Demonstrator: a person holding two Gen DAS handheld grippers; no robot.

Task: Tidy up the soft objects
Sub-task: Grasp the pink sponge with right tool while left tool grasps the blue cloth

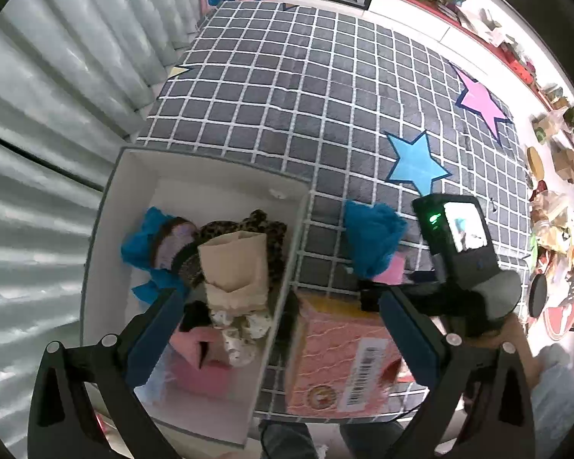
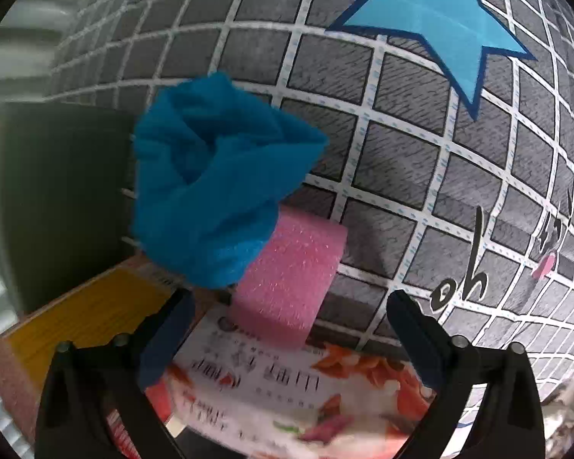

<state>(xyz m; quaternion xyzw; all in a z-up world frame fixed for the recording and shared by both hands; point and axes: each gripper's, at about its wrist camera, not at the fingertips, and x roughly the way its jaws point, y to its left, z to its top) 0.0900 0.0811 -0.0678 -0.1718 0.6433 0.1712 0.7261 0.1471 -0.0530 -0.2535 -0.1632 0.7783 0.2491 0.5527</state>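
Observation:
A crumpled blue cloth [image 2: 218, 179] lies on the grid mat, partly over a pink sponge block [image 2: 291, 287]. My right gripper [image 2: 289, 302] hangs above the sponge, open, its pads well clear of the block on both sides. In the left wrist view the same blue cloth [image 1: 373, 241] and sponge [image 1: 392, 273] sit just right of a white box [image 1: 114, 210]. The box holds a beige cloth [image 1: 235, 267], a leopard-print piece [image 1: 266, 229], another blue cloth [image 1: 141, 248] and a pink sponge [image 1: 206, 375]. My left gripper [image 1: 279, 298] is open over the box's right wall, holding nothing.
A pink printed carton [image 1: 336, 363] lies on the mat beside the box, under both grippers. The grey grid mat [image 1: 306, 95] with a blue star [image 1: 417, 164] stretches beyond. Pleated curtain [image 1: 38, 114] on the left, cluttered shelves [image 1: 555, 210] on the right.

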